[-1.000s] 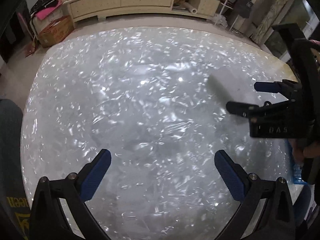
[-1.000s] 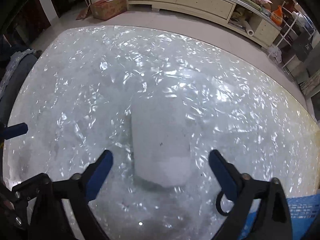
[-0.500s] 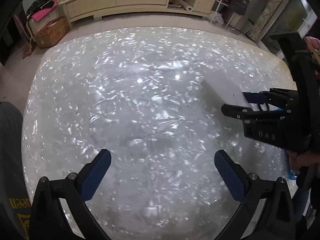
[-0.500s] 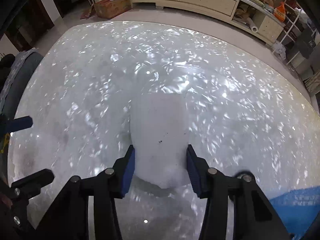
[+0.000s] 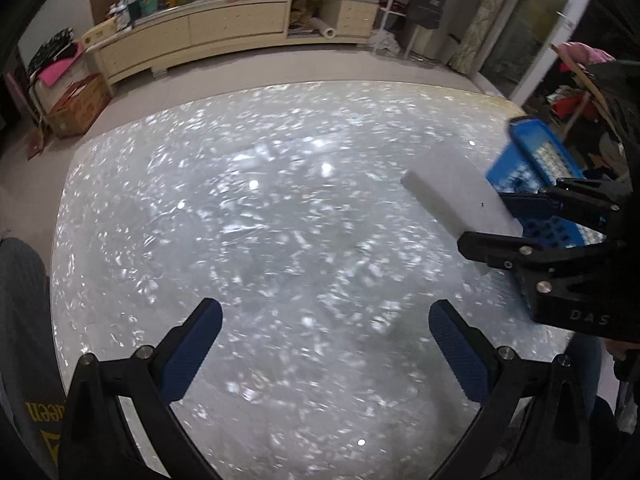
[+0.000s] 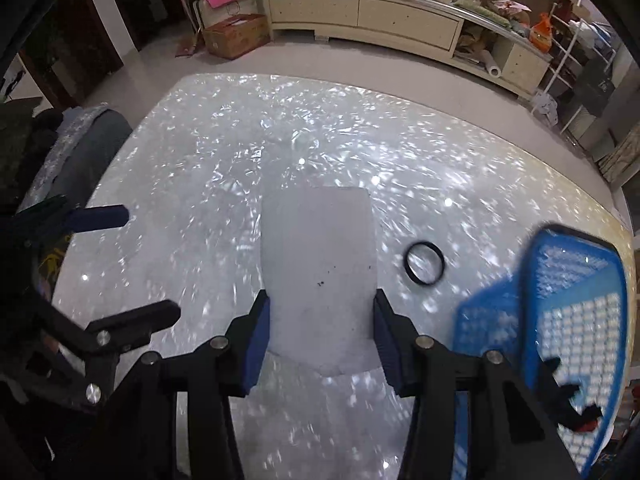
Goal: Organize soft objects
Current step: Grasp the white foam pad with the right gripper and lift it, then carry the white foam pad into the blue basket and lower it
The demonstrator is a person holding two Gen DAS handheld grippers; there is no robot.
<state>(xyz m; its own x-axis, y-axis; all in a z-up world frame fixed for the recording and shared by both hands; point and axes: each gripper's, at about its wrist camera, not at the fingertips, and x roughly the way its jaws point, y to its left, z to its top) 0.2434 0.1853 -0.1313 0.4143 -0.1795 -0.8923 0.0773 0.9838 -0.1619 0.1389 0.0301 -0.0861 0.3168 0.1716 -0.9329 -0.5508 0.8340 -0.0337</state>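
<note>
My right gripper (image 6: 320,338) is shut on a white rectangular sponge block (image 6: 318,272) and holds it lifted above the shiny table (image 6: 240,160). The block also shows in the left wrist view (image 5: 456,196), gripped by the right gripper (image 5: 516,220) at the right. A blue perforated basket (image 6: 568,316) sits at the table's right edge, just right of the held block; it shows in the left wrist view (image 5: 536,160) behind the block. My left gripper (image 5: 324,344) is open and empty, low over the near middle of the table (image 5: 280,200).
A small black ring (image 6: 424,263) lies on the table between the block and the basket. A long cream cabinet (image 5: 224,28) stands beyond the table, with a cardboard box (image 5: 76,106) on the floor at left. A person's dark clothing (image 5: 24,320) is at the left edge.
My right gripper closed on the white block and lifted it off the table, moving toward the blue basket, which has come into view. My left gripper stayed open.
</note>
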